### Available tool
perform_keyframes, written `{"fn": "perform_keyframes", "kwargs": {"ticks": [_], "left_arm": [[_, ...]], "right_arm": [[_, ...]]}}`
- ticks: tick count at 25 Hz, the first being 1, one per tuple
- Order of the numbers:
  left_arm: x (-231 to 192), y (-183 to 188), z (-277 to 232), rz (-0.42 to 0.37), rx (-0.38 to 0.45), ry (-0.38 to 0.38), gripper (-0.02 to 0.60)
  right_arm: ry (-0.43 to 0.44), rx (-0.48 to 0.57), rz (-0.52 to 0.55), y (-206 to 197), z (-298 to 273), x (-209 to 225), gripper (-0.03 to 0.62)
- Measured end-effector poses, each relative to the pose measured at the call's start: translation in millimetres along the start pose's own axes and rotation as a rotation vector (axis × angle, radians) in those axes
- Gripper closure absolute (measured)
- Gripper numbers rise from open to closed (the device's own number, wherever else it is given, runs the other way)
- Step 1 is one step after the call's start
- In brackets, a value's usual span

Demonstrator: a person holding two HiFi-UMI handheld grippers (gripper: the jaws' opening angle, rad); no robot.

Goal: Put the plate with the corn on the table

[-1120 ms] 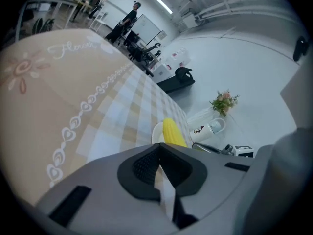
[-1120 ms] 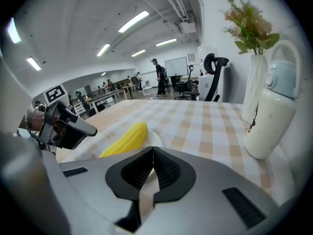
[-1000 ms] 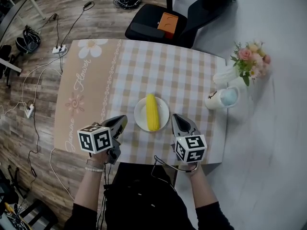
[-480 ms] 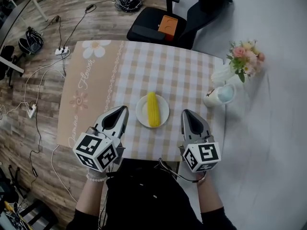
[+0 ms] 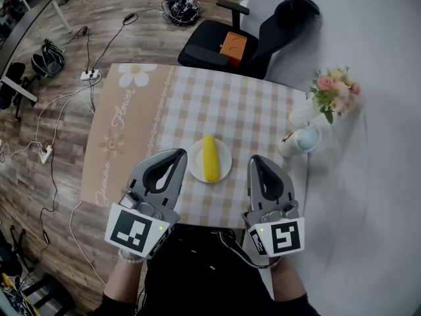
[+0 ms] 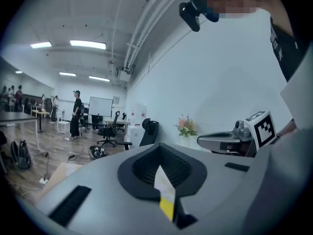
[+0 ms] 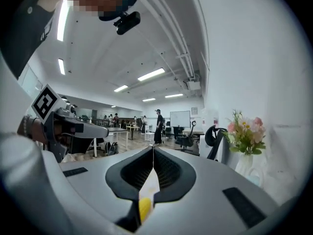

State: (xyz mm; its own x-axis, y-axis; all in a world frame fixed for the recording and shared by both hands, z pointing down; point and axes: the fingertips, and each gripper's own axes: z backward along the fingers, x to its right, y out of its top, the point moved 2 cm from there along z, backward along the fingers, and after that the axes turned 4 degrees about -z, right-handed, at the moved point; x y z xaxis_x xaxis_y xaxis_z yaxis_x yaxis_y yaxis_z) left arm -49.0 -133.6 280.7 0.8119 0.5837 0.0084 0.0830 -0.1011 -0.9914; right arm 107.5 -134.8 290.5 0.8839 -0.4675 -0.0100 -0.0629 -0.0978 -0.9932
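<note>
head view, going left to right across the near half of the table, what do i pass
left gripper → plate with the corn → right gripper → white cup → flowers

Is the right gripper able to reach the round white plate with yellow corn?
Probably yes: the right gripper hangs near the round white plate, nothing between them, but its shut jaws must open first.

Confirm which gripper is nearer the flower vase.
Right. The right gripper is on the flower vase side of the plate. The left gripper is beyond the plate, farther away.
</note>
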Motion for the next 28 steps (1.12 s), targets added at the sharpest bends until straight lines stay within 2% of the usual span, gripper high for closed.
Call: {"fn": "perform_keyframes", "kwargs": {"ticks": [10, 19, 28], "left_arm": [[4.4, 25.3, 11.9, -0.083, 0.041, 0.024, 0.571], [-0.5, 28.5, 14.8, -0.112, 0.044, 0.044, 0.571], [5.9, 27.3, 14.5, -0.127, 0.034, 0.023, 0.571]], "right_arm": [[-0.009, 0.120, 0.070, 46.3, 14.8, 0.0, 0.554], [-0.018, 0.121, 0.083, 47.0, 17.4, 3.4, 0.554], [-0.010, 0.130, 0.099, 51.6, 16.2, -0.9, 0.554]]}}
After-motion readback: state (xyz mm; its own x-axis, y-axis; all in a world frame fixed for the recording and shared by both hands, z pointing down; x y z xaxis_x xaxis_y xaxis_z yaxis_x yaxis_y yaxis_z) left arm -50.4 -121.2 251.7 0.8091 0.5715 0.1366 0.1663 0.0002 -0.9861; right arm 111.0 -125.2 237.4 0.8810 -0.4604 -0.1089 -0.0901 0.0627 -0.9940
